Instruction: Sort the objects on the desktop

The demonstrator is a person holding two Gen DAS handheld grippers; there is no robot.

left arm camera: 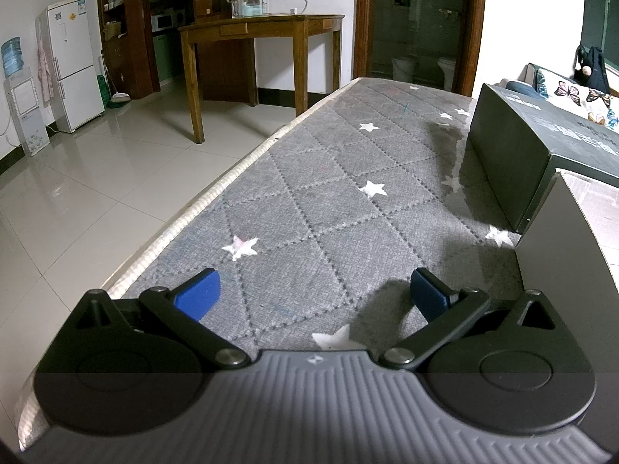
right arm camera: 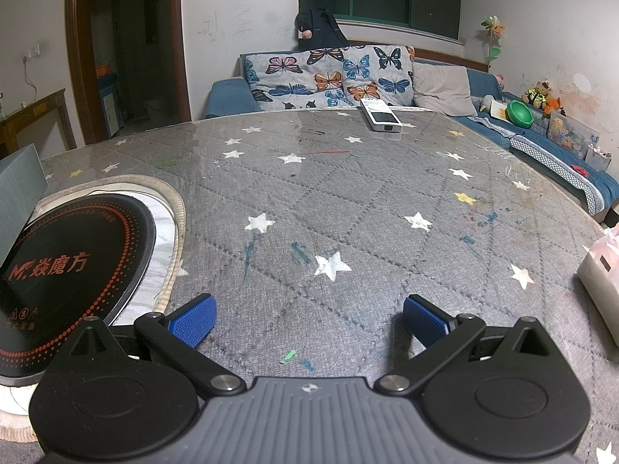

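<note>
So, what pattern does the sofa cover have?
Coloured butterflies on a pale cover, best seen in the right wrist view.

Two boxes (left arm camera: 541,131), one remote control (right arm camera: 381,116), one induction cooktop (right arm camera: 65,270).

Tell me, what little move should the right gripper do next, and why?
Probably ease the right gripper forward across the grey star-patterned table cover toward the white remote control at the far edge. Its jaws stand open and empty, and the remote is the only small loose thing ahead of it. The left gripper is open and empty too, beside the dark cardboard box.
</note>
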